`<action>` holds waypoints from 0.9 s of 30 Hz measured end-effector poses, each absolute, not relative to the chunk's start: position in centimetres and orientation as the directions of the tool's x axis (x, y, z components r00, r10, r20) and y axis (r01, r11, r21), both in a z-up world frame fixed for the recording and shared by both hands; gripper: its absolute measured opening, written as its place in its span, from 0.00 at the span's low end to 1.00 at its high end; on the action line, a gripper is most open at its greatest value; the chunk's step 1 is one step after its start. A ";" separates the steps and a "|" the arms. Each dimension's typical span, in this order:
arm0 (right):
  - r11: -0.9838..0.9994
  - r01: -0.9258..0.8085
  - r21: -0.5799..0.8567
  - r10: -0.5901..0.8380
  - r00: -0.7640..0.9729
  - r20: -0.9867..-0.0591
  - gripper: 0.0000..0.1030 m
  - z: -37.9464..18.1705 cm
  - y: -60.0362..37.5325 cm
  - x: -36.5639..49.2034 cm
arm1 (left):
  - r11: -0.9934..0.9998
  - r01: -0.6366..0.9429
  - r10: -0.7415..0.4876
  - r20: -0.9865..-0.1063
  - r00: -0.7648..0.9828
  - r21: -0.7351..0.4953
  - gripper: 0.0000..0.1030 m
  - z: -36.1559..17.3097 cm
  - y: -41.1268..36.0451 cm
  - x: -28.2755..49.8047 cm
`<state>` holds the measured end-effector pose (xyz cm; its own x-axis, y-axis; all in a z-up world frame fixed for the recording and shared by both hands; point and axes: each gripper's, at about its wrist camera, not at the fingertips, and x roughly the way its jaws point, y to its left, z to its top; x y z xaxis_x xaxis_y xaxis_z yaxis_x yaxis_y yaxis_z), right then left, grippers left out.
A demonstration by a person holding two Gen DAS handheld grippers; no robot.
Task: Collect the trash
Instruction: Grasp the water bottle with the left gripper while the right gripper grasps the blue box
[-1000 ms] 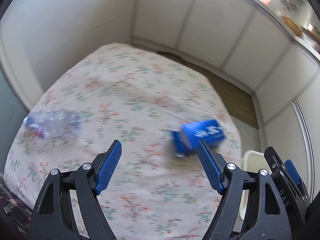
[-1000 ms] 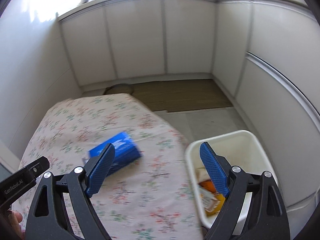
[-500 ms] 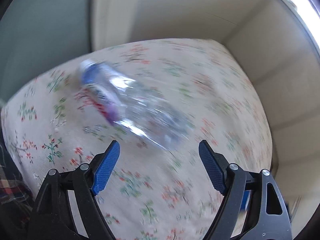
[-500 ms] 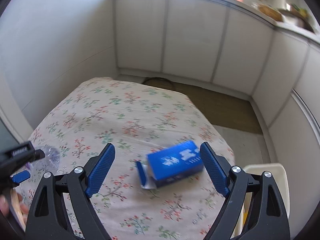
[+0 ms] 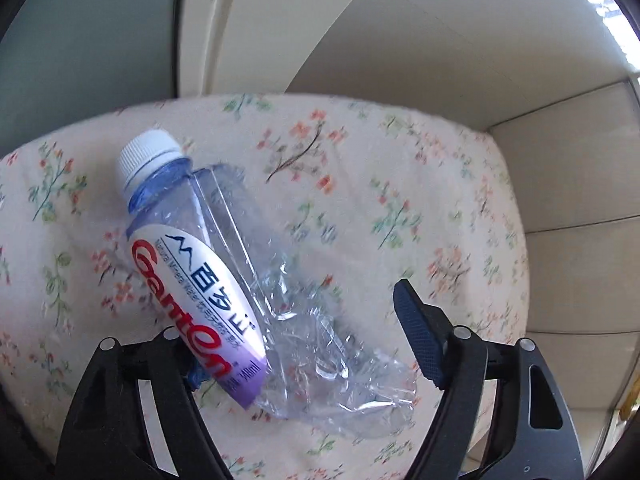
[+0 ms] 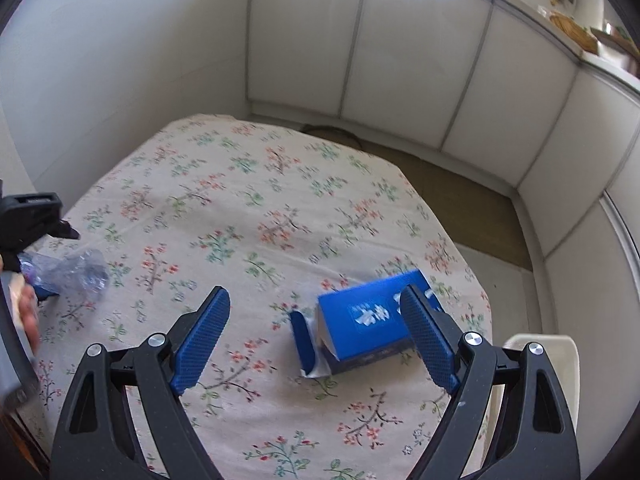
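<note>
Left wrist: bottle (image 5: 224, 276) lies cap up-left.

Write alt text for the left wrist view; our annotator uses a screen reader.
A crushed clear plastic bottle with a white cap lies on a floral tablecloth, its lower half between the open fingers of the left gripper. White cabinet panels stand behind the table.

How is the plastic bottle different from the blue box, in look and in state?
The plastic bottle is clear and crumpled, with its white cap on; the blue box is opaque, keeps its shape, and has one end flap open. The bottle lies between the fingers of the open left gripper; the box lies just ahead of the open right gripper. Both lie on the floral tablecloth, ungrasped.
</note>
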<state>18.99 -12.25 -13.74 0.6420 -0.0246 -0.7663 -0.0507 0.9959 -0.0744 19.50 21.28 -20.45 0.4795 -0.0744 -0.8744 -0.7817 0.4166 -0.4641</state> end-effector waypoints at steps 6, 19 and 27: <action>0.996 0.066 -0.055 -0.084 0.602 -0.794 0.82 -14.7 -15.5 19.0 | 0.512 -0.669 -0.191 -0.831 0.522 -0.538 0.26 -21.0 21.6 21.1; 0.915 0.379 0.134 -0.054 0.446 -0.893 0.82 -16.9 -22.8 21.1 | 0.877 -0.225 -0.257 -0.810 0.528 -0.425 0.21 -16.1 16.5 23.2; 0.778 0.587 0.226 0.006 0.352 -0.936 0.82 -19.3 -22.9 22.8 | 0.943 0.044 -0.291 -0.754 0.589 -0.330 0.21 -11.7 10.7 21.6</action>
